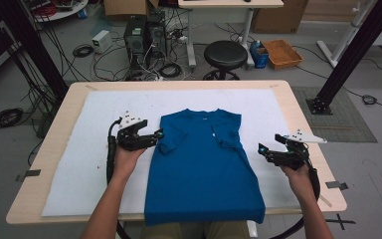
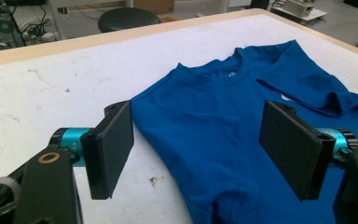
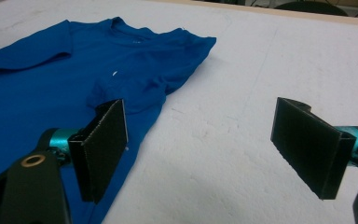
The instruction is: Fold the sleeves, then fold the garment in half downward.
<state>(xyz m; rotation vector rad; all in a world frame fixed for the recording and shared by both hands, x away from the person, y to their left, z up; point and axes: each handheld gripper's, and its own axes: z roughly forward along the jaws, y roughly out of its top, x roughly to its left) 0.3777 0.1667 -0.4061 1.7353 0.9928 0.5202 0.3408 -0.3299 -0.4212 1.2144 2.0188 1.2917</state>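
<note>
Blue T-shirt (image 1: pixel 204 169) lies flat on the white mat (image 1: pixel 94 149), centred on the wooden table (image 1: pixel 59 107), collar toward 12 o'clock, hem hanging just over the near edge at 6 o'clock. Both short sleeves are folded in over the chest; the folded left sleeve (image 1: pixel 168 139) sits at the shirt's 9 o'clock edge, the folded right sleeve (image 1: pixel 227 135) toward 2 o'clock of the chest. My left gripper (image 1: pixel 155 137) is at 9 o'clock of the shirt, tips at the folded left sleeve; whether they touch it I cannot tell from above. In the left gripper view (image 2: pixel 200 149) the jaws stand wide apart with nothing between the pads, the shirt's shoulder edge and body spread below the gap. My right gripper (image 1: pixel 264 151) is at 3 o'clock, near the shirt's side edge but apart from it, over bare mat. In the right gripper view (image 3: pixel 205 149) the jaws are likewise spread wide and empty; the shirt's side edge lies beneath the left pad, white mat under the rest. A black stool (image 1: pixel 225 54) stands on the floor beyond the table at 12 o'clock.
</note>
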